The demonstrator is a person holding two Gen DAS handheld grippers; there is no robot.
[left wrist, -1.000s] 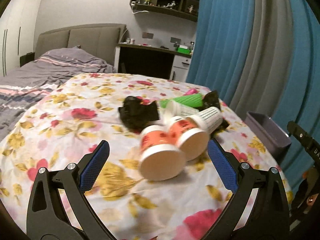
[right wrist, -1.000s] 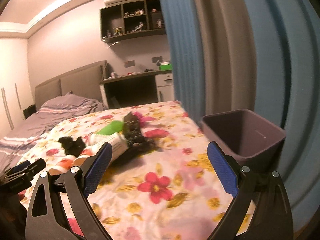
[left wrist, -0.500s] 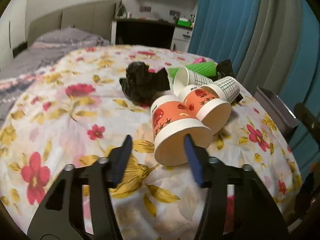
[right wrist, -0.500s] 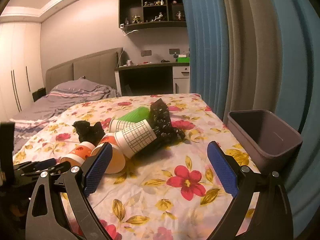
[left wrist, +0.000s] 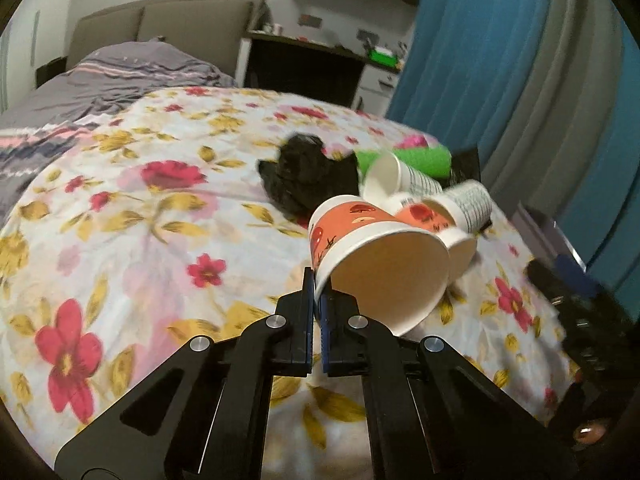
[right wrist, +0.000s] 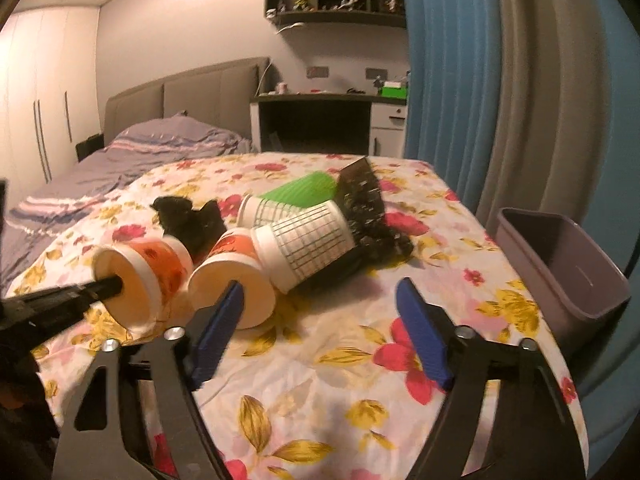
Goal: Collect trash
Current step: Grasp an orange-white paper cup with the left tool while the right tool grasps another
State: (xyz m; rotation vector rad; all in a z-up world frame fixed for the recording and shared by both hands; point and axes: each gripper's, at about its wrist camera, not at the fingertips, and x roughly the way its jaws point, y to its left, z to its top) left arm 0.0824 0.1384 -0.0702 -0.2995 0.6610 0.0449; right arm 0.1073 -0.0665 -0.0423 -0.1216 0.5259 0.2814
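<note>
Closed on orange cup [left wrist: 372,252]; floral bedspread [left wrist: 140,220] beneath.

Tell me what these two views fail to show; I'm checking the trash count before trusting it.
- Bin: its floor is hidden by its own wall in the right wrist view; the left wrist view crops and blurs it.
- Black wrapper: lower part hidden behind the grid cup.
- Green cup: mouth hidden by cups in front.
- Left gripper pinches the orange cup rim; the cup's base is out of sight.
</note>
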